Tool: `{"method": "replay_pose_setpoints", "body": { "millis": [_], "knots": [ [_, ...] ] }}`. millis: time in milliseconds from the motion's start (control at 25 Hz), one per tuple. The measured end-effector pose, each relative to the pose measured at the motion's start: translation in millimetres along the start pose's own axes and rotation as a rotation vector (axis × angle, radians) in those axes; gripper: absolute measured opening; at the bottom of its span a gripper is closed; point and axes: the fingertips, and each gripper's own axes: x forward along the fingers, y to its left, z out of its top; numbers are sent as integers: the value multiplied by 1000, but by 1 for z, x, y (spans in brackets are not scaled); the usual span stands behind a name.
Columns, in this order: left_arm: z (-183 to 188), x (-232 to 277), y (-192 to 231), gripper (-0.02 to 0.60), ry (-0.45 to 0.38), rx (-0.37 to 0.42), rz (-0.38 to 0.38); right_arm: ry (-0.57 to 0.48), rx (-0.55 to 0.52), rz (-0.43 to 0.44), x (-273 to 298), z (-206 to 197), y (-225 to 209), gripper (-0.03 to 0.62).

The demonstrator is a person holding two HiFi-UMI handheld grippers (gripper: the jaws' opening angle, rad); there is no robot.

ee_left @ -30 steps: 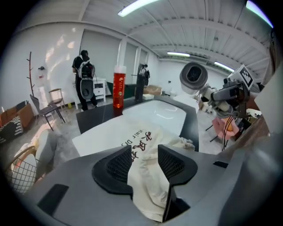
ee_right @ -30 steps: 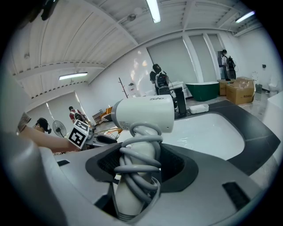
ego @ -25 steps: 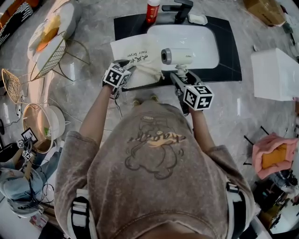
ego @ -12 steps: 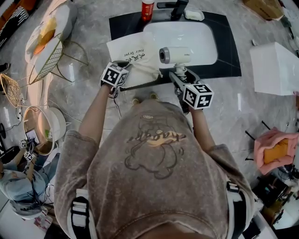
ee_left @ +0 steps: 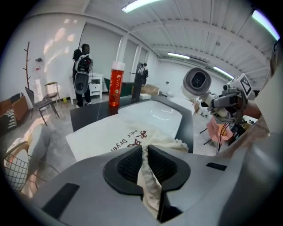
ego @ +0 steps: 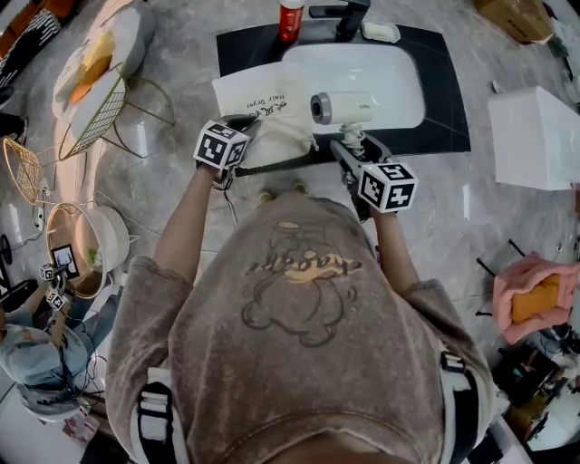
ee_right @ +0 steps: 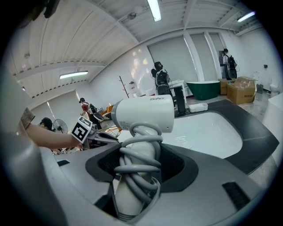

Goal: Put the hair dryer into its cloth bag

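Note:
The white cloth bag [ego: 263, 101] with dark print lies on the dark counter left of the sink. In the left gripper view a fold of the bag's [ee_left: 110, 137] near edge rises bunched between the pads. My left gripper [ego: 247, 128] [ee_left: 145, 155] has just been closing and is now shut on that fold. The white hair dryer [ego: 345, 107] [ee_right: 143, 114] stands upright over the sink's near edge, its grey cord wound round the handle. My right gripper [ego: 352, 142] [ee_right: 139, 164] is shut on that handle, barrel pointing left toward the bag.
A white sink basin [ego: 385, 86] sits in the dark countertop [ego: 449, 109], with a black faucet [ego: 349, 13], a red bottle [ego: 291, 18] and a soap dish [ego: 381, 33] behind it. A white box [ego: 535, 136] stands right, wire chairs [ego: 95, 104] left.
The left gripper's jaws have closed on the bag's near edge and lifted it a little. The right gripper with the hair dryer has stayed where it was.

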Motion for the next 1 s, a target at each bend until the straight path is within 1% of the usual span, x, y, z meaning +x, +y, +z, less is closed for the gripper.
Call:
{"method": "replay_pose_setpoints", "body": {
  "millis": [240, 560, 720, 1000],
  "knots": [
    [26, -11, -8, 57, -81, 1, -7, 15, -14, 29, 0, -1, 4, 249],
    [59, -24, -5, 55, -193, -47, -2, 61, -49, 85, -5, -12, 22, 250],
    [68, -24, -4, 55, -216, -58, -3, 97, -78, 117, -8, -22, 33, 249],
    [80, -26, -5, 55, -264, -93, -16, 145, -99, 158, -10, -40, 45, 249]
  ]
}}
